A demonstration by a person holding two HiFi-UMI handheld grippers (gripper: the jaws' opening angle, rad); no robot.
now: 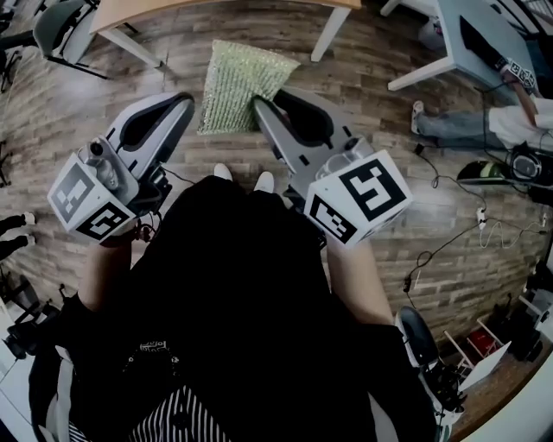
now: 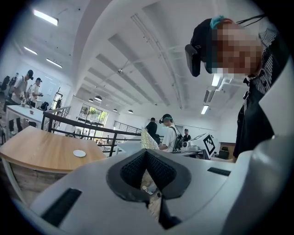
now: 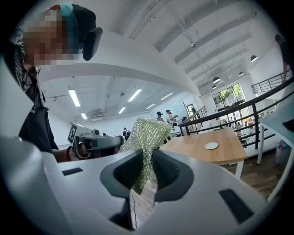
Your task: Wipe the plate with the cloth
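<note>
A green knitted cloth [image 3: 146,137] stands up between the jaws of my right gripper [image 3: 148,153], which is shut on its lower edge. In the head view the cloth [image 1: 242,85] hangs spread over the wood floor from the right gripper [image 1: 262,108]. My left gripper [image 1: 186,104] is held beside it, to the left. In its own view the left gripper [image 2: 146,152] is shut with nothing between the pads. A small white plate [image 3: 211,145] lies on a wooden table [image 3: 202,149] some way off, and the left gripper view shows this plate [image 2: 79,153] too.
The wooden table's edge [image 1: 216,9] with white legs runs along the top of the head view. A grey table [image 1: 484,43], a person's legs [image 1: 449,125] and cables [image 1: 449,242] are at the right. A black railing [image 2: 69,121] and several people stand behind.
</note>
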